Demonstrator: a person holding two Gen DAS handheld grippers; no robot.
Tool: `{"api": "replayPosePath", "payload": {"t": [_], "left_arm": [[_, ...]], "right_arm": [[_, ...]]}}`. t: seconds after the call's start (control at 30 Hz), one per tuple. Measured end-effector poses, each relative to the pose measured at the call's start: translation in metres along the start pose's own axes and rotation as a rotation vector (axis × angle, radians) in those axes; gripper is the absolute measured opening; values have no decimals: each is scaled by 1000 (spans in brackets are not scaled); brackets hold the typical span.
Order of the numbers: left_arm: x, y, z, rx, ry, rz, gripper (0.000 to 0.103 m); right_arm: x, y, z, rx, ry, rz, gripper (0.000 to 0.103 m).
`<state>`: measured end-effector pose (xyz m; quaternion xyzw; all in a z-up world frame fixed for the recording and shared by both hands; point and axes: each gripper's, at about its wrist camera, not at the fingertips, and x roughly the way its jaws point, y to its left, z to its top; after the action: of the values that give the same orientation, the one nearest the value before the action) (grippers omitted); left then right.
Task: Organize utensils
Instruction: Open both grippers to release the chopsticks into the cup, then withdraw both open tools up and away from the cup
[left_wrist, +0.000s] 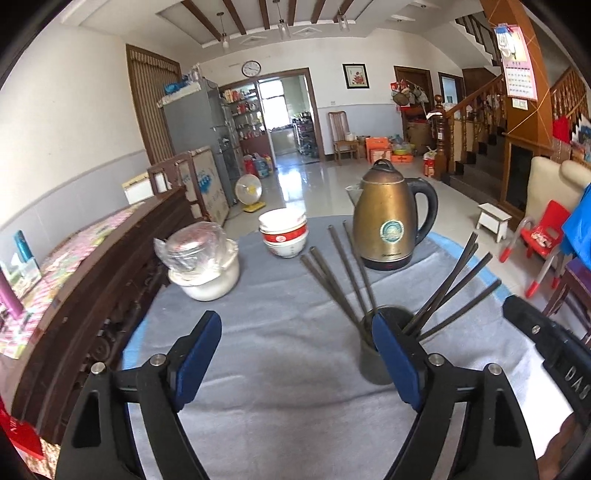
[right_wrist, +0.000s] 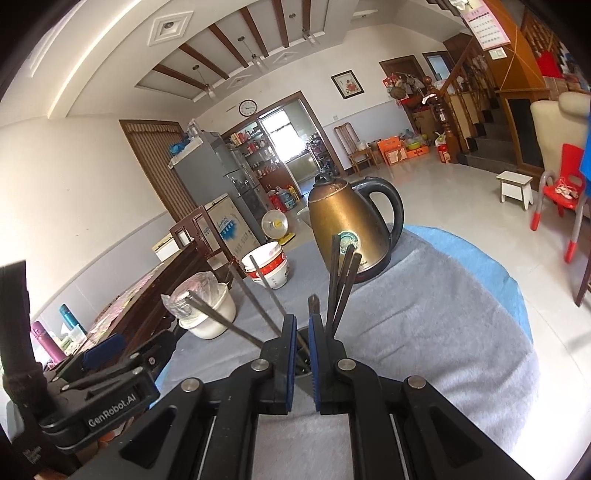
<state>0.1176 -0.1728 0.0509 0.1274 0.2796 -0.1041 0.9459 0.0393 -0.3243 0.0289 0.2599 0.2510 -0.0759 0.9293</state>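
While the left gripper (left_wrist: 295, 332) stands spread wide over the grey cloth (left_wrist: 280, 369), nothing lies between its blue pads (left_wrist: 399, 362); the right-hand pad sits in front of a dark cup (left_wrist: 373, 362) at lower centre of the left wrist view, and whether it touches the cup I cannot tell. Dark chopsticks (left_wrist: 343, 273) stand in that cup, fanned out in two bunches, one leaning toward the upper left, the other toward the right edge of the frame.

From the right wrist view, the right gripper (right_wrist: 302, 321) has its blue pads drawn almost together, with only a narrow slit between them. One chopstick tip shows in that slit just above the cup's rim (right_wrist: 304, 373), but I cannot tell whether the pads actually pinch it. More chopsticks (right_wrist: 341, 280) rise just right of the gripper, others slant off to the left. The left gripper's black body appears at the lower left of this frame.

Behind the cup, at centre of both views, stands a brass-coloured kettle (left_wrist: 388, 221) with a black handle. Left of it sits a stack of white bowls with red bands (left_wrist: 283, 232), and further left a white pot (left_wrist: 207, 273) with a wrapped glass lid on top. A dark wooden bench (left_wrist: 110, 266) runs along the left side of the table.
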Motion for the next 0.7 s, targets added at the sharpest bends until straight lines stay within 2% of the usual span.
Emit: {"api": "replayPosePath", "payload": {"t": [0.2,0.3,0.37,0.4,0.47,0.7], "left_arm": [[-22,11,-18,19,-1,30,91],[-33,21,-28,13,-1,34,91],[-40,28,-36,8,-2,50,91],[-41,30,-38,5,-2,55,91],[-47,37,-44,-5,0,62,91],[-63,54,-62,-24,3,91,92]], "right_arm": [[-22,1,-18,7,8,-21,11],[-32,1,-25,7,12,-26,21],[-41,1,-31,11,6,-29,49],[-45,1,-34,15,-4,-34,58],[-57,1,-40,12,-43,-44,61],[-79,14,-50,-47,-52,-93,61]]}}
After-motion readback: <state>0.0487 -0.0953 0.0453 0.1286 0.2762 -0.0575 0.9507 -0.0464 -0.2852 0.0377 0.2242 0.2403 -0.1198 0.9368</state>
